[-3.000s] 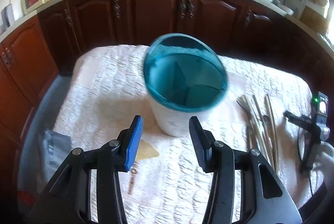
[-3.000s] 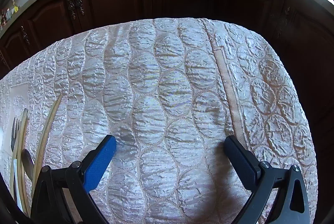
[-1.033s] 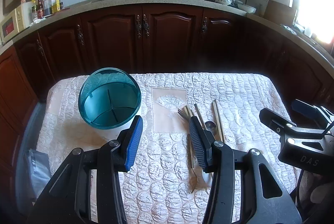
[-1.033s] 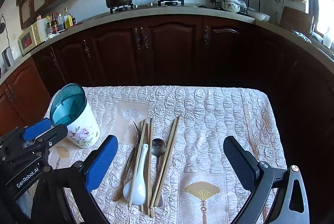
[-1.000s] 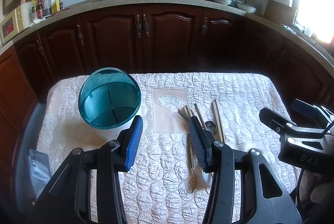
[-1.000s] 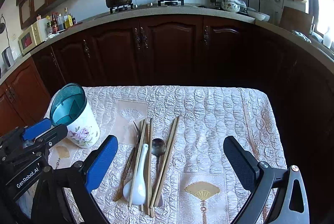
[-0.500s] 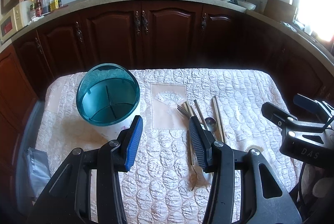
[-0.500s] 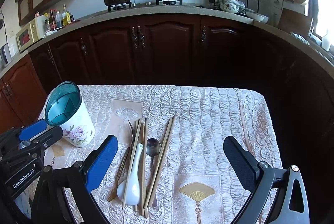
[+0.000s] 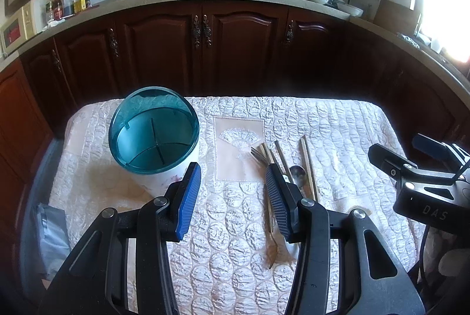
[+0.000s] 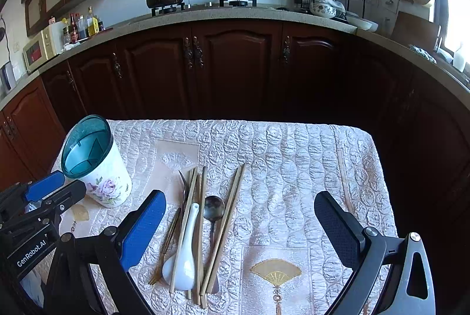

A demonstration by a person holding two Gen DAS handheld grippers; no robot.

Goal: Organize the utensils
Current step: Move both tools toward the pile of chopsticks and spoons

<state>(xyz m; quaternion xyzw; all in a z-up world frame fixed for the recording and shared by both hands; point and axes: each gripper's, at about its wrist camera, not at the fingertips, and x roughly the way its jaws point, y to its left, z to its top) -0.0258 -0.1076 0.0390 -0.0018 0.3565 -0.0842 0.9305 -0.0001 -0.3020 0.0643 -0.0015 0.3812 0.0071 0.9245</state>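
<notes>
**Both grippers empty, every utensil on the cloth**

Both tools hover above the table with nothing between their jaws: the right gripper (image 10: 239, 224) stands wide, the left gripper (image 9: 233, 197) parted to a middling gap. By my reckoning the sorting has not begun; this is the pause ahead of the first pick

Between the right jaws and a little toward its blue finger lies the bundle: a white ceramic spoon (image 10: 185, 250), a metal spoon (image 10: 213, 210), a fork (image 10: 184, 191) and several chopsticks (image 10: 226, 230), all lengthwise and touching or overlapping. Beyond the left gripper's blue finger stands the holder (image 9: 154, 130), a floral cup (its teal insert divided into compartments, all seemingly empty)

The next move, I'd judge, calls for the right gripper to drop over one piece at the pile's edge, perhaps the outer chopsticks, and close narrowly enough not to drag a neighbour
</notes>
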